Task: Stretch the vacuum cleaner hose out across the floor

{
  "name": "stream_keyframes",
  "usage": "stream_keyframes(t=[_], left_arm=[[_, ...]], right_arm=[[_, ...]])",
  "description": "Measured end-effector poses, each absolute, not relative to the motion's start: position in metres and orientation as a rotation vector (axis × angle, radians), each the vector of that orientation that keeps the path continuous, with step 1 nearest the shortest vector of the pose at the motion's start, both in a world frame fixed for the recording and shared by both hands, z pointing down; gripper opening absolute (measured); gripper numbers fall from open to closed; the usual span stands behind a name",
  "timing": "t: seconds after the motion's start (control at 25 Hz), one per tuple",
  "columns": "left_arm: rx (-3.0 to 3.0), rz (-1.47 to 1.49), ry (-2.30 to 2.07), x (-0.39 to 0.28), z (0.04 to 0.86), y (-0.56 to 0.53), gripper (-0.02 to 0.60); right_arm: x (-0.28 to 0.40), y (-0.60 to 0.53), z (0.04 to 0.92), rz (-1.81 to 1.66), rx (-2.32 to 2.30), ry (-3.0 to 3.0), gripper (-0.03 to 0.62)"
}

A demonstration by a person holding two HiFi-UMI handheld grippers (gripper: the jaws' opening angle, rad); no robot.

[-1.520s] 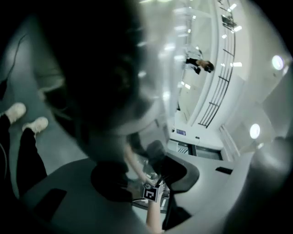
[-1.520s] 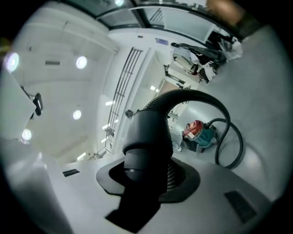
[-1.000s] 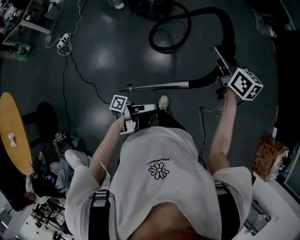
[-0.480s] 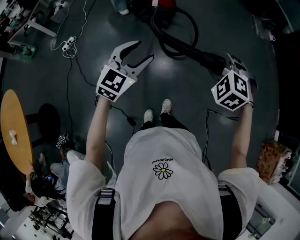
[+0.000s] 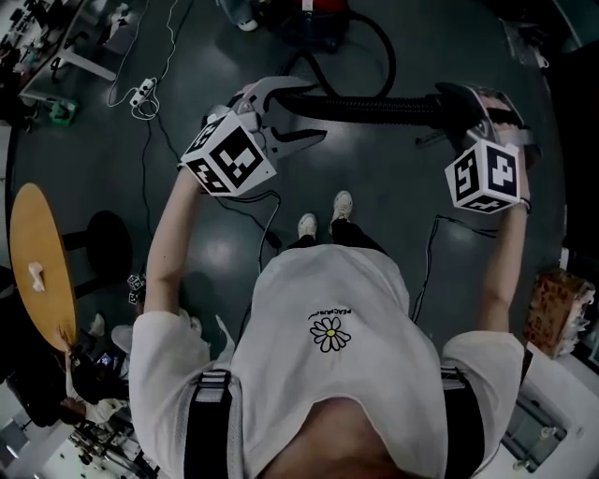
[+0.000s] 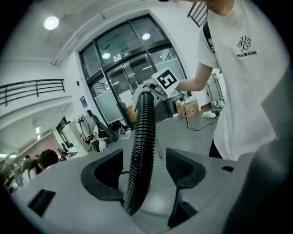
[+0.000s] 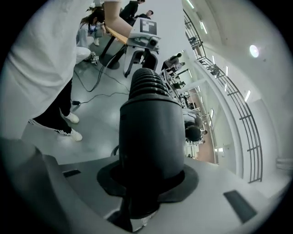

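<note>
The black ribbed hose [image 5: 374, 105] runs taut and level between my two grippers, above the dark floor. Its far part loops back [image 5: 384, 56] to the red vacuum cleaner [image 5: 314, 14] at the top. My left gripper [image 5: 314, 108] has just been opening. The hose [image 6: 145, 119] passes between its jaws [image 6: 143, 155], close to the left pad, with a clear gap on the right. My right gripper [image 5: 459, 105] is shut on the hose's smooth black end cuff [image 7: 149, 132], which fills its jaws [image 7: 146, 183].
A round wooden table [image 5: 37, 271] stands at the left edge. A power strip [image 5: 145, 91] and thin cables [image 5: 271, 210] lie on the floor. A cardboard box [image 5: 552, 309] sits at the right. My shoes [image 5: 307, 224] are below the hose.
The left gripper came up from waist height and across to the hose, which now sits between its widened jaws. The right gripper rolled and lifted the hose end, and the hose now hangs straight between them.
</note>
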State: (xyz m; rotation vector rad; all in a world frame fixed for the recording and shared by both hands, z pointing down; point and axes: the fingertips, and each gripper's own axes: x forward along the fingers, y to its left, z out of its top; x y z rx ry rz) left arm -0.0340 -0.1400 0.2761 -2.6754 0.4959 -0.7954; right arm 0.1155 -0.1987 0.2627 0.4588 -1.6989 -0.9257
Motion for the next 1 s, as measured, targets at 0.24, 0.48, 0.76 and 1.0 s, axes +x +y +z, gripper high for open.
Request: stream_keyframes(t=[0.24,0.48,0.76,1.0], left_arm=[[-2.595,-0.913,0.402,-0.028,0.291,-0.128,0.273],[-2.809,-1.168,-0.109,-0.017,0.326,-0.059,0.271],[-3.192,-0.435,-1.117,0.046,0.250,0.118,0.138],[-3.292,0.377,-1.332,0.051,0.175,0.158,0.133]], right_arm=[[0.066,-0.162,0.254,-1.035,0.332,-1.735,0.143],[0.038,-0.145,0.229,-1.195,0.324,-1.627,0.143],[-0.023,-0.123,0.191,-1.538,0.440,-1.662,0.144],[-0.027,-0.078,0.159,-1.470,0.698,-2.113,0.144]])
